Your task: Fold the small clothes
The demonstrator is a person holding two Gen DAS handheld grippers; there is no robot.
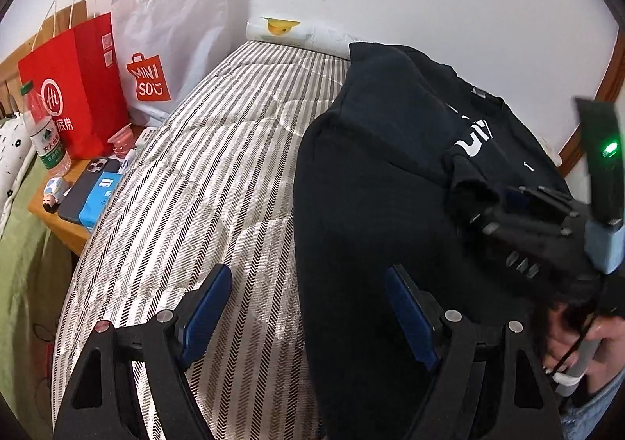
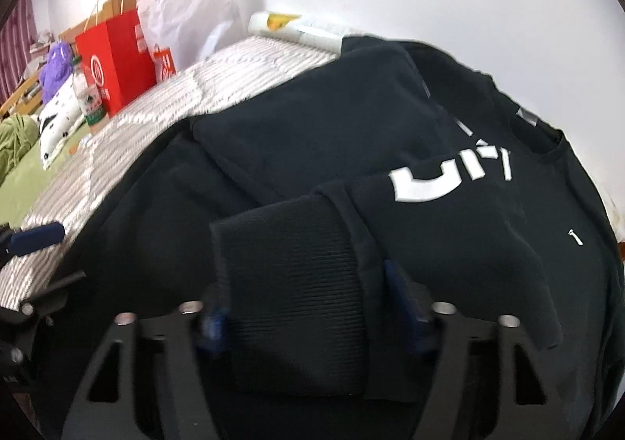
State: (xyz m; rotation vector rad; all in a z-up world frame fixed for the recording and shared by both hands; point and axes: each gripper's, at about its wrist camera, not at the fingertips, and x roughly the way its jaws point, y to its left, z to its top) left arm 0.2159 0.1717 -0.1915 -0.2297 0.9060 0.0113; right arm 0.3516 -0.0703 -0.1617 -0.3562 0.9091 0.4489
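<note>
Black sweatshirt [image 2: 312,151] fills the right of both frames, spread on the striped mattress [image 1: 218,166]. Right claw [image 2: 308,307] is clamped on its ribbed cuff [image 2: 289,284]; left claw [image 1: 308,307] gapes apart, holding nothing.

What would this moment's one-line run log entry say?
stage: sleeve fold | left hand-held gripper: open, empty, above sweatshirt edge | right hand-held gripper: around ribbed cuff, grip unclear | surface: striped mattress

Bright, even indoor light; strong fisheye bending at the edges; right wrist view smeared by motion blur.
</note>
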